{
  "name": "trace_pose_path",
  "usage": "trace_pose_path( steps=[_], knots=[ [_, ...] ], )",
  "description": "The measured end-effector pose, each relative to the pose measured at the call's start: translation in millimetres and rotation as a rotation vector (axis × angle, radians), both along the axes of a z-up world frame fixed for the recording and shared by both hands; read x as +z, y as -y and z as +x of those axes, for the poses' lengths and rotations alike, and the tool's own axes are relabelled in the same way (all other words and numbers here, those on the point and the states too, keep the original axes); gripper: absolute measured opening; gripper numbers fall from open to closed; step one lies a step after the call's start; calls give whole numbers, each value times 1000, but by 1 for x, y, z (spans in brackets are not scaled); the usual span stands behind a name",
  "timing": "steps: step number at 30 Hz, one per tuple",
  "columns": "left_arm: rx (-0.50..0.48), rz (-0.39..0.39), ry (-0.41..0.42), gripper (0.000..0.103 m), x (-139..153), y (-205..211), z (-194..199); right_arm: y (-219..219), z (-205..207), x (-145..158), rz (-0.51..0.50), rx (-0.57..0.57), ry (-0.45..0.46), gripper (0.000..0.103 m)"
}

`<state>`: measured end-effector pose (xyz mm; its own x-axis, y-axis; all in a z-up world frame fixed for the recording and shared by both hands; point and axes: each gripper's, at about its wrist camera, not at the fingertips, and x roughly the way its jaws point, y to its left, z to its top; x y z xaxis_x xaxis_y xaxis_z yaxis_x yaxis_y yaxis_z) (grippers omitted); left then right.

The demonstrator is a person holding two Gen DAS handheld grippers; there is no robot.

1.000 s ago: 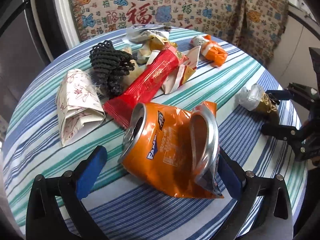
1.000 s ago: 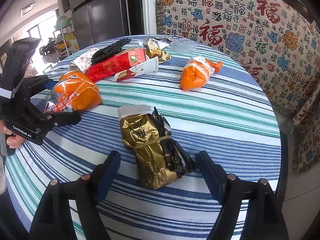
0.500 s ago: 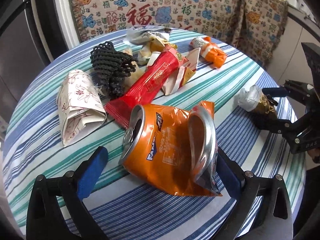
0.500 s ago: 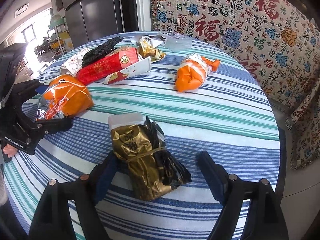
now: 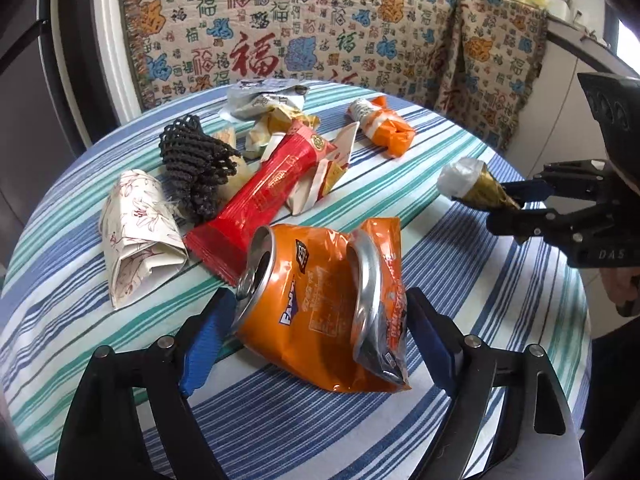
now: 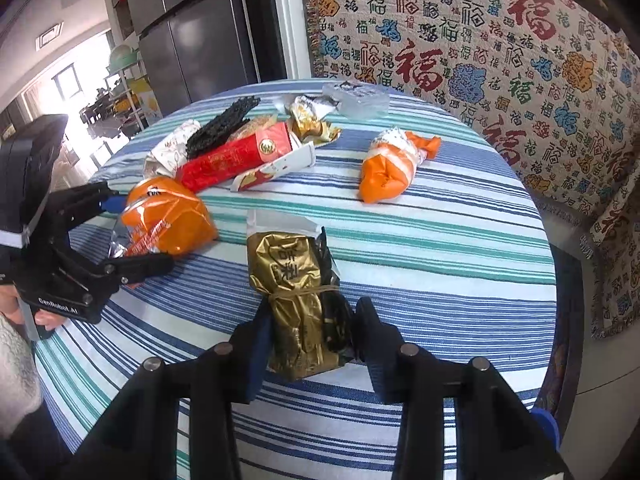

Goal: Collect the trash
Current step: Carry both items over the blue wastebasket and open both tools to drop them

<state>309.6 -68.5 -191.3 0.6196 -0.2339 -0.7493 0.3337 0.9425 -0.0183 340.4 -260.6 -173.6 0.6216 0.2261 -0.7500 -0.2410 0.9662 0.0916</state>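
Left tool (image 5: pixel 320 336) is clamped across a crushed orange can (image 5: pixel 304 300), with an orange snack bag (image 5: pixel 384 264) pinched against the can's far end; one blue pad (image 5: pixel 208 332) bears on the can top, the other on the bag side. Right tool (image 6: pixel 312 332) is clenched on the lower end of a gold wrapper (image 6: pixel 292 280), both pads pressing its crumpled foil. Both items sit near the 6 o'clock edge of the striped tabletop (image 6: pixel 460 248) as each camera sees it; whether either is lifted clear of the cloth cannot be told. Remaining litter lies toward 12 o'clock in the left view: a red packet (image 5: pixel 276 184), black netting (image 5: pixel 196 168), a folded paper wrapper (image 5: pixel 136 232) at 10 o'clock, and an orange-and-white wrapper (image 5: pixel 384 128) at 1 o'clock. For the step in hand, maintain steady squeeze on both loads, since the crushed can is slick and the bag is held only by pressure against it; a relaxed grip would likely drop the bag first. Lift straight up before travelling sideways, so the red packet touching the can's rim is not dragged. Hold the gold wrapper low, because its loose upper flaps give no purchase.
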Motion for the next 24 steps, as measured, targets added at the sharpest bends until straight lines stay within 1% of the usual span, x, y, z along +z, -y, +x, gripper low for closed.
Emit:
trace_pose_path(
  steps=[4, 8, 12, 19, 24],
  knots=[
    [23, -23, 21, 86, 9, -1, -5, 10, -8, 14, 33, -37, 19, 41],
    [40, -65, 34, 86, 18, 0, -8, 22, -14, 15, 40, -81, 5, 41],
    [43, -75, 46, 86, 27, 11, -10, 39, -23, 17, 49, -128, -9, 41],
    [-5, -57, 65, 86, 45, 49, -20, 78, -57, 31, 72, -218, 5, 41],
    [-74, -47, 74, 86, 53, 95, -26, 113, -90, 44, 68, -302, 47, 41]
  ],
)
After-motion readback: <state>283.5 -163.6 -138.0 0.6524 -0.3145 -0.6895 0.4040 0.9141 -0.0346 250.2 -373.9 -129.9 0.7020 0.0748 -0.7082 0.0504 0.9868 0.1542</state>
